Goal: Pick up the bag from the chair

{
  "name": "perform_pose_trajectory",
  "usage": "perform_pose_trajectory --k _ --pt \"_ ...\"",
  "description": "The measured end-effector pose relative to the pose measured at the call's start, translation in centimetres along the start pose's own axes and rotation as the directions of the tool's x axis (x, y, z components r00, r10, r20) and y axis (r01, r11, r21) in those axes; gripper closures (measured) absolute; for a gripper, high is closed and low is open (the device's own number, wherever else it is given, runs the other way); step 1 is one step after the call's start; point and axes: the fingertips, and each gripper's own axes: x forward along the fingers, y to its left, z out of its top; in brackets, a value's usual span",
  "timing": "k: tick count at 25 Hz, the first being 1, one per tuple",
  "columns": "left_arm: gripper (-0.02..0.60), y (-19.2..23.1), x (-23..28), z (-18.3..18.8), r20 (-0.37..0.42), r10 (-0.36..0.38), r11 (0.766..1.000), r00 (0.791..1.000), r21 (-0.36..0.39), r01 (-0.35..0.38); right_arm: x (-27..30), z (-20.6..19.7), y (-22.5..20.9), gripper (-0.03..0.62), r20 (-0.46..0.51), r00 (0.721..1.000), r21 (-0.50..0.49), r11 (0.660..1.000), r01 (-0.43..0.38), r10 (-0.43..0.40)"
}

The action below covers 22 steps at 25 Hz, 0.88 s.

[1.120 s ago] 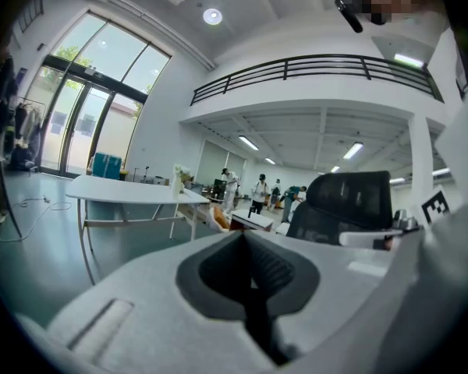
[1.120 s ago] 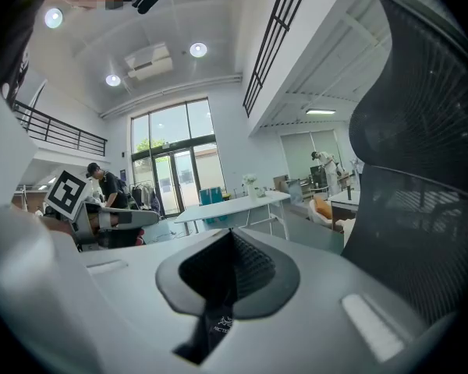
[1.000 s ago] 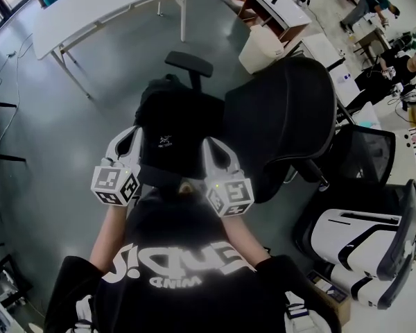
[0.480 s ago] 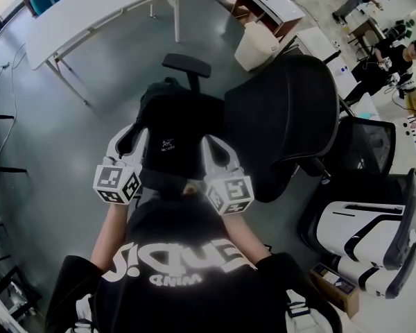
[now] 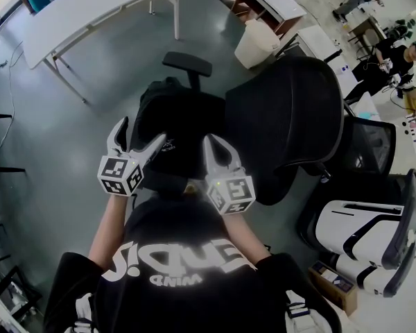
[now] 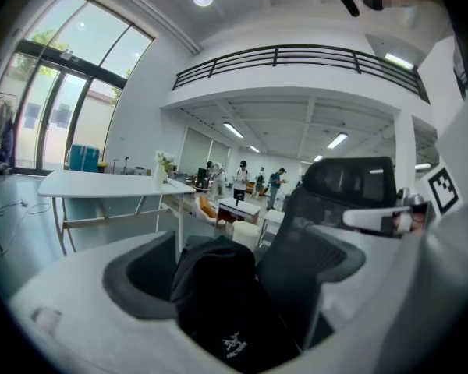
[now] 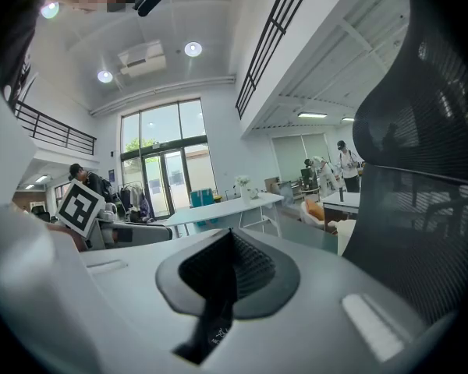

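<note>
A black bag (image 5: 177,120) with a small white logo lies on the seat of a black mesh office chair (image 5: 284,116). At the bag's near-left side my left gripper (image 5: 137,136) stands open, its white fingers spread. The left gripper view shows the bag (image 6: 218,287) bulging between those wide jaws, untouched by them. My right gripper (image 5: 220,149) is at the bag's near-right edge. In the right gripper view its jaws are pressed together on a thin fold of the black bag (image 7: 216,318), with the chair's backrest (image 7: 429,209) close on the right.
The chair's armrest (image 5: 187,62) juts out beyond the bag. A long white table (image 5: 90,12) stands at the far left, a white bin (image 5: 258,44) behind the chair. A second black-and-white chair (image 5: 360,234) and a cardboard box (image 5: 333,290) are at right. People work at the far right (image 5: 395,54).
The left gripper has opened and drawn slightly off the bag's left side. The right gripper has stayed at the bag's right edge.
</note>
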Motion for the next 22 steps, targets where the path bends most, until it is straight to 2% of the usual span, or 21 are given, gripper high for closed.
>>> perform_pose_trajectory --k 11,17,22 --pt "0.064 5.0 6.5 -3.9 -0.123 0.021 0.995 0.992 0.096 -0.010 1.3 -0.9 -0.8 0.592 -0.019 1.000 0.007 1.000 0.020 -0.019" --pt "0.051 7.4 11.5 -7.2 -0.227 0.022 0.989 0.974 0.148 0.012 2.2 -1.0 -2.2 0.592 -0.031 0.999 0.013 0.999 0.032 -0.031" --pt "0.049 9.3 14.9 -9.7 -0.290 0.035 0.987 0.956 0.162 0.013 2.8 -1.5 -3.1 0.592 -0.046 0.998 0.017 0.999 0.039 -0.038"
